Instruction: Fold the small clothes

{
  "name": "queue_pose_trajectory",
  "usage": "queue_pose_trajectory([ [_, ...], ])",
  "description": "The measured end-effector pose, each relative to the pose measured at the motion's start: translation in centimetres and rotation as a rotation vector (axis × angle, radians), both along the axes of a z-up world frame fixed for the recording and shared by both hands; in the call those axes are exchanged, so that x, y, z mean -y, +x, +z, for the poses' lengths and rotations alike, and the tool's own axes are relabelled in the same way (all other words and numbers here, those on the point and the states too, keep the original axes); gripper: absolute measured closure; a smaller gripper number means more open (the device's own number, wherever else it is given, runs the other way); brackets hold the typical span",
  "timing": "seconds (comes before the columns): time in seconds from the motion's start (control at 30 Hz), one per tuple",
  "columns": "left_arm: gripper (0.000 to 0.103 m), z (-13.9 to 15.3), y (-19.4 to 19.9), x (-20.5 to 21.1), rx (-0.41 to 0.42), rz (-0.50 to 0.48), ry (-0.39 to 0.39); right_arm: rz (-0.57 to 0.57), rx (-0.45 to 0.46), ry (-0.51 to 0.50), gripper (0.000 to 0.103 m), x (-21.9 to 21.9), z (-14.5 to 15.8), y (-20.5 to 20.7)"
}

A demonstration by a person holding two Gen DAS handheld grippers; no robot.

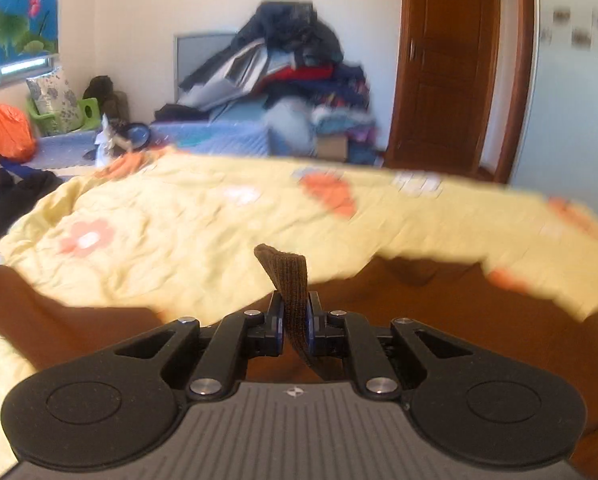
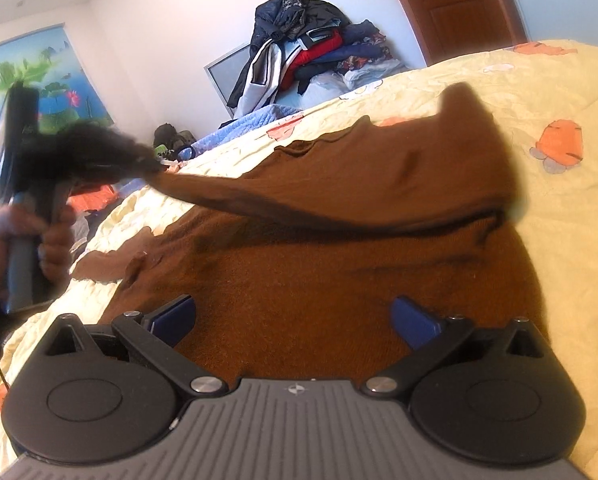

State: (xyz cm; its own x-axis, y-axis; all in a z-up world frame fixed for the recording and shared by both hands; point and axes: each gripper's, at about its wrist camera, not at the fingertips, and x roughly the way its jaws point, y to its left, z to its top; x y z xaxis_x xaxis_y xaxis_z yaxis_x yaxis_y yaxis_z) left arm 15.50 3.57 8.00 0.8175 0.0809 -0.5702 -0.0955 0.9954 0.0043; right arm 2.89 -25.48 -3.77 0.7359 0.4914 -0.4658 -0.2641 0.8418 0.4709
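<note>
On a bed spread with a yellow flowered quilt (image 2: 559, 240), my left gripper (image 1: 295, 320) is clamped on a ribbed edge of the brown knit garment (image 2: 319, 280), the strip of fabric standing up between its blue pads (image 1: 310, 326) and poking out above them. Seen from my right wrist, that same left gripper (image 2: 99, 156) is blurred at the left of the frame, lifting a stretched sleeve or corner of the garment clear of the bed, with a hand (image 2: 55, 248) wrapped around its handle. My right gripper (image 2: 295, 320) hangs low over the garment's body with its jaws spread wide, blue pads (image 2: 413, 320) well apart and nothing pinched between them; whether they touch the knit below I cannot tell. The rest of the garment lies flat on the quilt, its far corner reaching up toward the pillow end. Behind the bed, a heap of clothes (image 1: 287, 64) is piled against the white wall beside a brown wooden door (image 1: 451, 60), and a lotus mural (image 1: 15, 12) fills the far left
</note>
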Motion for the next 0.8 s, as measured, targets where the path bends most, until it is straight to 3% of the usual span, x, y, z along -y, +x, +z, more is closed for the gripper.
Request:
queue_pose_trajectory([
  [0.1, 0.089, -4.1, 1.4, -1.8, -0.165, 0.006, 0.075, 0.003, -0.001, -0.002, 0.000, 0.0, 0.0, 0.0],
  [0.17, 0.080, -4.7, 0.5, -2.7, -0.194, 0.018, 0.055, 0.007, -0.001, -0.012, 0.000, -0.1, 0.1, 0.0],
  [0.23, 0.066, -3.3, -1.9, -3.3, -0.104, 0.012, 0.055, 0.014, -0.014, -0.025, 0.000, 0.0, 0.5, 0.0],
  [0.27, 0.050, -2.2, -3.3, -3.4, -0.037, 0.024, 0.084, 0.014, -0.019, -0.026, 0.000, 0.2, 1.0, 0.0],
  [0.3, 0.027, -1.1, -4.6, -3.4, 0.040, 0.044, 0.111, 0.012, -0.004, -0.017, 0.000, 0.6, 1.8, 0.0],
  [0.37, 0.007, 0.9, -6.9, -3.6, 0.225, 0.088, 0.110, -0.012, 0.081, -0.011, 0.000, 2.0, 4.1, 0.4],
  [0.43, 0.006, 2.4, -7.3, -3.1, 0.292, 0.026, 0.027, -0.060, 0.137, -0.028, 0.000, 3.6, 6.3, 1.9],
  [0.5, 0.006, 2.5, -6.5, -1.8, 0.269, -0.067, -0.024, -0.116, 0.137, -0.023, 0.000, 5.1, 7.4, 4.2],
  [0.63, 0.006, -1.2, -2.1, 1.5, 0.115, -0.212, -0.072, -0.132, 0.020, 0.120, 0.000, 6.5, 7.6, 10.2],
  [0.7, 0.007, -3.9, 0.2, 2.2, 0.004, -0.202, -0.076, -0.102, -0.046, 0.174, 0.000, 5.9, 6.6, 13.1],
  [0.8, 0.007, -7.0, 2.2, 1.5, -0.111, -0.153, -0.026, -0.092, -0.166, 0.124, 0.000, 4.2, 3.5, 16.5],
])
